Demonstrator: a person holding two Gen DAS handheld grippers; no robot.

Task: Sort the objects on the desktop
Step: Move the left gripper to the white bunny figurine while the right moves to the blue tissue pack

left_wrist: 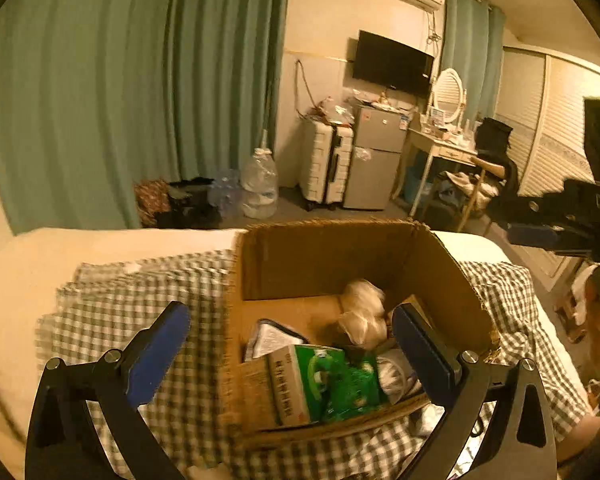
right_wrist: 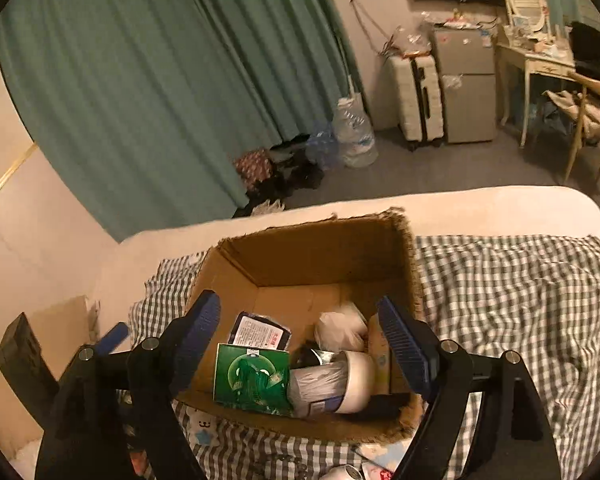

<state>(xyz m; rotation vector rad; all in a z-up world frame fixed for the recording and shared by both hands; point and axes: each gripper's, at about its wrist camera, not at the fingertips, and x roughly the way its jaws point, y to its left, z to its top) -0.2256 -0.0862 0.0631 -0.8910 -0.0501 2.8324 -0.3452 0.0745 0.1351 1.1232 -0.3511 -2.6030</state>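
An open cardboard box (left_wrist: 320,264) (right_wrist: 320,256) sits on a checked cloth. Inside lie a green carton (left_wrist: 332,384) (right_wrist: 252,376), a white cylindrical container (right_wrist: 336,380) on its side, a dark flat packet (left_wrist: 274,336) (right_wrist: 260,332) and a knotted white plastic bag (left_wrist: 362,312) (right_wrist: 340,328). My left gripper (left_wrist: 292,340) hangs open over the box's near left corner, one finger outside the wall and one over the contents. My right gripper (right_wrist: 300,340) is open above the contents and holds nothing. One blue pad (left_wrist: 532,236) of the right gripper shows at the left wrist view's right edge.
The checked cloth (right_wrist: 520,300) covers a white bed (right_wrist: 500,208). Small items, among them a can (right_wrist: 348,472), lie in front of the box. Beyond the bed are a green curtain (left_wrist: 140,100), water jugs (left_wrist: 260,188), a suitcase (left_wrist: 326,164) and a small fridge (left_wrist: 374,160).
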